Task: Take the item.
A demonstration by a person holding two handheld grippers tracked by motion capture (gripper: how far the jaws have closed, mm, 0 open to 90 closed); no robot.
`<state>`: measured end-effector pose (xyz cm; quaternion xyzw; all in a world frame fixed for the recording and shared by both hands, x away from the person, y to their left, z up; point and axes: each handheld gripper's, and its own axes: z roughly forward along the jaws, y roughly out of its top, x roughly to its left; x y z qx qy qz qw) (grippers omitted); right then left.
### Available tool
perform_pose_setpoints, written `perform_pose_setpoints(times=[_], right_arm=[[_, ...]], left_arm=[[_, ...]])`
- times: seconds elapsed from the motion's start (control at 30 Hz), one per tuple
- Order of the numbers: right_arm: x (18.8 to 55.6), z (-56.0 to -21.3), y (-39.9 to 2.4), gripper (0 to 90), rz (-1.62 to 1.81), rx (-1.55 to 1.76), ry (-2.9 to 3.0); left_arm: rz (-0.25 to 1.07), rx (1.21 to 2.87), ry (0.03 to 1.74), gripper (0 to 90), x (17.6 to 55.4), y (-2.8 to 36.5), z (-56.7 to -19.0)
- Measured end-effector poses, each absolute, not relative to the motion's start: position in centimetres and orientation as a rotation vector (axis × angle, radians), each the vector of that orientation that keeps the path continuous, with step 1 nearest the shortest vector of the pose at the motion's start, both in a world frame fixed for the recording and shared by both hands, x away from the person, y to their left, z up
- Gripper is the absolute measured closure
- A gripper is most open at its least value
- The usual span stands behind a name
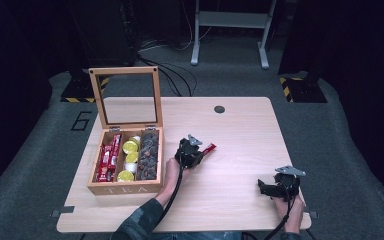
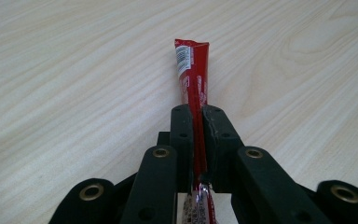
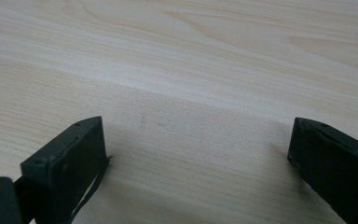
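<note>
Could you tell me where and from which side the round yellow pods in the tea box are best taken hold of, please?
Judging from the high view, grip a yellow pod across its round rim, coming straight down from above. The pods lie flat in the middle compartment of the tea box, with dividers on both sides and the open lid standing behind, so the top is the free side.

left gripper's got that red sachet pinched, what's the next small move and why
Probably lower the left gripper and open it to lay the red sachet flat on the table. Its jaws are shut on the sachet, held over bare wood to the right of the open tea box, so it looks taken out rather than going in. The right gripper rests open near the table's front edge.
</note>
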<state>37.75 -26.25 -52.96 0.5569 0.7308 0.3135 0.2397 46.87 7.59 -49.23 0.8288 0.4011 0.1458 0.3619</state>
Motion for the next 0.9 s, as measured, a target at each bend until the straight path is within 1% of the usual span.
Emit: perform_pose_setpoints(times=[0.5, 0.63, 0.67, 0.73, 0.77, 0.8, 0.83, 0.87, 0.9], right_arm=[[37.7, -53.0, -26.3, 3.5, 0.859, 1.524, 2.001], [37.8, -53.0, -26.3, 3.5, 0.860, 1.520, 2.002], [37.7, -53.0, -26.3, 3.5, 0.859, 1.523, 2.001], [37.7, -53.0, -26.3, 3.5, 0.858, 1.524, 2.001], [37.7, -53.0, -26.3, 3.5, 0.858, 1.524, 2.001], [37.8, -53.0, -26.3, 3.5, 0.860, 1.520, 2.002], [37.8, -53.0, -26.3, 3.5, 0.860, 1.520, 2.002], [37.8, -53.0, -26.3, 3.5, 0.860, 1.521, 2.002], [37.8, -53.0, -26.3, 3.5, 0.860, 1.521, 2.002]], left_arm=[[0.374, 2.166, 1.052, 82.1, 47.4, 7.2, -50.5], [0.376, 2.174, 1.052, 80.4, 47.4, 7.1, -50.6], [0.368, 2.169, 1.045, 75.4, 47.3, 7.1, -50.5], [0.366, 2.168, 1.036, 69.8, 47.3, 7.1, -50.4], [0.360, 2.171, 1.025, 69.8, 47.2, 7.1, -50.3], [0.360, 2.162, 1.028, 59.2, 47.1, 7.1, -50.1], [0.363, 2.164, 1.022, 59.2, 47.0, 7.1, -49.9], [0.363, 2.166, 1.016, 53.7, 46.8, 7.1, -49.7], [0.361, 2.170, 0.996, 42.7, 46.6, 7.2, -49.3]])
